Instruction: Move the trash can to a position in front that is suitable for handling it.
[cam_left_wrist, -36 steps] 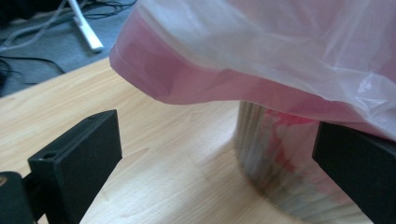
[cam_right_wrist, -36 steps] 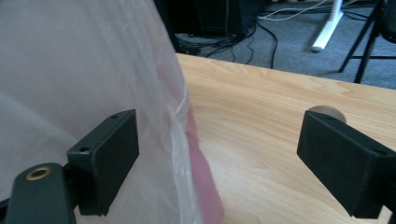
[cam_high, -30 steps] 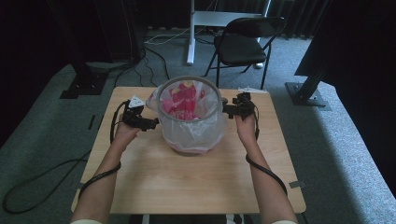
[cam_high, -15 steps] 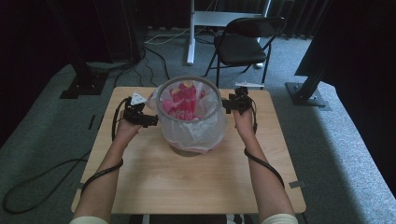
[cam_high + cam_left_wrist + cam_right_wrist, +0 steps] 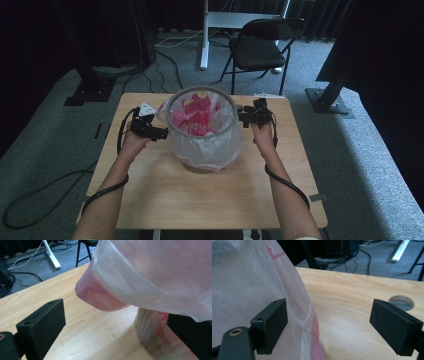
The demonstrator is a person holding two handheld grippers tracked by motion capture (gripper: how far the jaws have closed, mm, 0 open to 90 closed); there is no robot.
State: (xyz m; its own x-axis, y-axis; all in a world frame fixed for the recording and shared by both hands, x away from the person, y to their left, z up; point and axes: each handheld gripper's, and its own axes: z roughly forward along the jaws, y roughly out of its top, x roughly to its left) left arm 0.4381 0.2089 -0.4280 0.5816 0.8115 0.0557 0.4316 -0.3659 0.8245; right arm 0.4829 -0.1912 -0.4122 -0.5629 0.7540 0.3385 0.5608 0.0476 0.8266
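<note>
Table: pale wood, carries the bin near its far middle.
Bin: round, grey rim, upright; lined with the bag.
Bag: clear plastic with pink print, draped over the bin's rim and hanging down its outside.
Left gripper: at the bin's left side, jaws wide apart, bag edge hanging between them; contact probably none, hard to tell.
Right gripper: at the bin's right side, jaws wide apart, nothing clamped; bag film lies against one jaw.

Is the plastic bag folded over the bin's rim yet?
Yes: the plastic bag lines the bin and drapes outside below the rim, all round.
</note>
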